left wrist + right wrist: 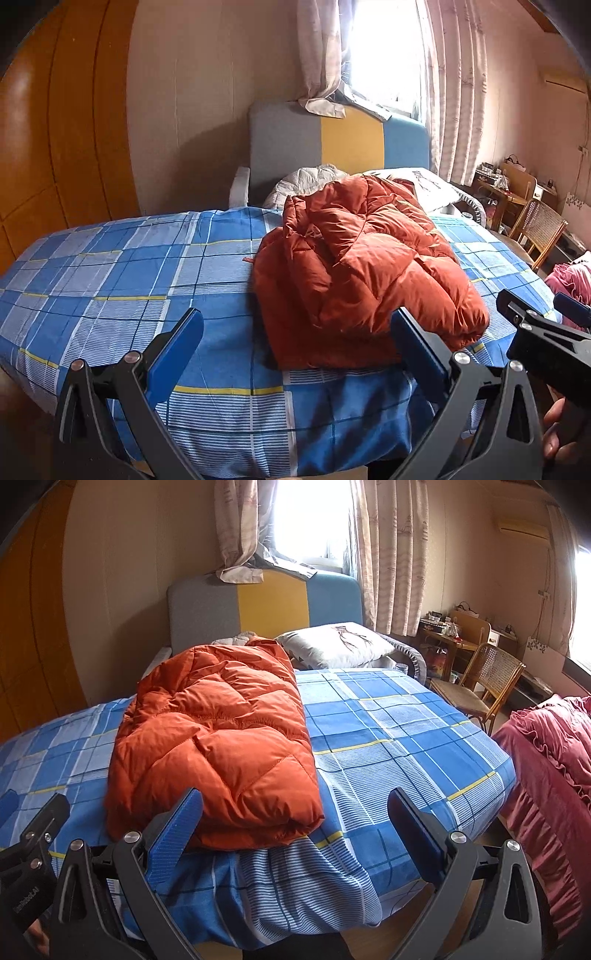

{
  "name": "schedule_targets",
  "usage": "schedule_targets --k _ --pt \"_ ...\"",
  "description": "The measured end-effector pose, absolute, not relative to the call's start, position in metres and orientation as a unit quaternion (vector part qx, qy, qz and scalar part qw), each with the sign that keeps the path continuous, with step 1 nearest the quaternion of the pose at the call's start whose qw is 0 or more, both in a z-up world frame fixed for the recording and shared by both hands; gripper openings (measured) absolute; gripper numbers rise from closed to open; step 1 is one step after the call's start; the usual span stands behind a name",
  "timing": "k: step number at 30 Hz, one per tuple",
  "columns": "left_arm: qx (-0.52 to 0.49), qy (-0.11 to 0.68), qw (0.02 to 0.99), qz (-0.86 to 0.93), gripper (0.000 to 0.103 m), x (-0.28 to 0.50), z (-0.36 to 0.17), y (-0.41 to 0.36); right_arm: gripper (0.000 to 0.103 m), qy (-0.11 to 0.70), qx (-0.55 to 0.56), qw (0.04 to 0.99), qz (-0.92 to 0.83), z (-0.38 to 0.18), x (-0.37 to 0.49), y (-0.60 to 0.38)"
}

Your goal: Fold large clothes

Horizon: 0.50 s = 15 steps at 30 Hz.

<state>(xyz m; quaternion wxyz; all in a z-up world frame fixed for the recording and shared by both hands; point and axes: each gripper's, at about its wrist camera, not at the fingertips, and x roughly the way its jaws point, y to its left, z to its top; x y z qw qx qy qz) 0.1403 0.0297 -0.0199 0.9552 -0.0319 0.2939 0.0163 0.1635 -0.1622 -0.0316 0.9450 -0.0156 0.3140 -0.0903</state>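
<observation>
An orange puffer jacket [362,273] lies folded into a thick bundle on the blue plaid bed [110,280], its near edge close to the foot of the bed. It also shows in the right wrist view [218,738]. My left gripper [297,343] is open and empty, held back from the bed's near edge, left of the jacket's front. My right gripper [295,823] is open and empty, just in front of the jacket's right corner. The right gripper also shows at the right edge of the left wrist view [543,317].
A white pillow [336,646] and a grey-yellow-blue headboard [266,605] stand at the far end. A wicker chair [476,679] and a cluttered desk [450,635] are at the right. A maroon ruffled cloth [554,746] lies beside the bed on the right. A wooden wardrobe [55,129] is on the left.
</observation>
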Motion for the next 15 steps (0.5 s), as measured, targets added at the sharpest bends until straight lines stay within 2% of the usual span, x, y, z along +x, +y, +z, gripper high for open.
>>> schedule_targets --k 15 --pt "-0.036 0.288 0.957 0.025 0.101 0.1348 -0.0176 0.0337 0.100 0.313 -0.017 0.946 -0.084 -0.0307 0.1621 -0.1582"
